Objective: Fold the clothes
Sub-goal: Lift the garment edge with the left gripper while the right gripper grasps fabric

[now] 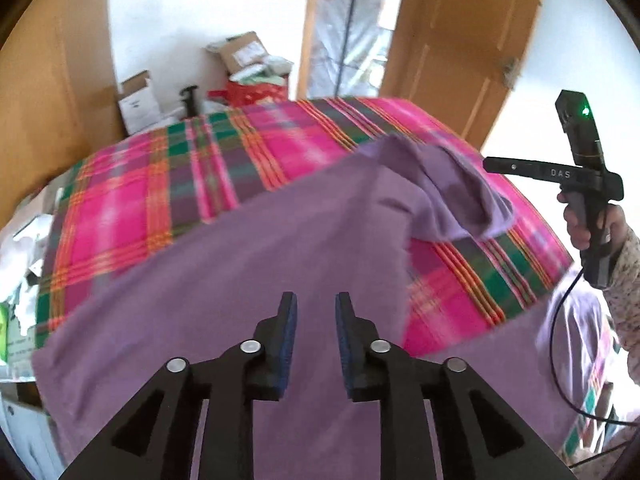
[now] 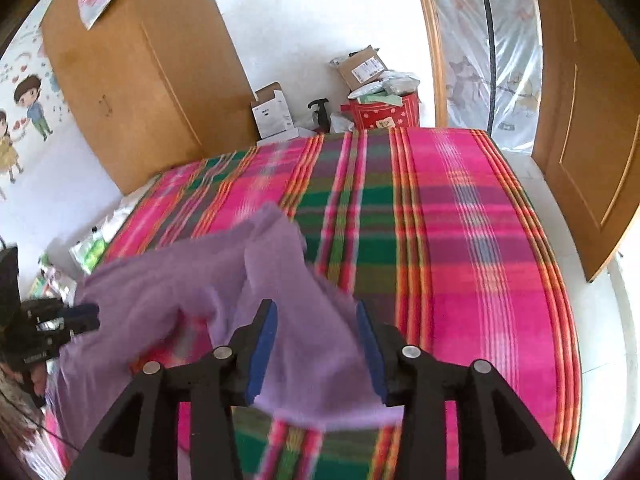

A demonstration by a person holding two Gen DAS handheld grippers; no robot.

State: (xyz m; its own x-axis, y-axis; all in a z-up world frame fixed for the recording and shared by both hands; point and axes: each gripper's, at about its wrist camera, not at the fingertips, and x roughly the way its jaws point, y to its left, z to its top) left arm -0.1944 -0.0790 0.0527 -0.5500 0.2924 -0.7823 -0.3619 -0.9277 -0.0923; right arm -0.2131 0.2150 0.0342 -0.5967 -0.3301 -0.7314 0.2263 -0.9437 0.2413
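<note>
- L claw [image 1: 316,322]: black two-finger w/ blue pads, released, jaws apart, nothing between; hovers low over the near edge of the bed, pointing across it.
- R claw [image 2: 316,344]: same build, released, jaws wide apart; a flap of cloth lies under the gap, not pinched. In L view it shows side-on at the bed's right edge, pistol grip in the person's hand [image 1: 580,224], patterned sleeve [image 1: 628,292], green LED lit, cable trailing down.
- Purple soft knit garment [image 1: 248,256]: spread over the bed's near edge, hanging off it; directly beneath L claw; one part bunched up toward the right edge, near R claw.
- Bed w/ pink-green plaid blanket [image 2: 460,240]: far half bare.
- R view only: cartoon wall stickers [image 2: 24,120], L claw at frame left touching the garment's edge.
- Both views: cardboard boxes [image 2: 276,110], red bin [image 2: 384,114] beyond the far edge; blur throughout.
</note>
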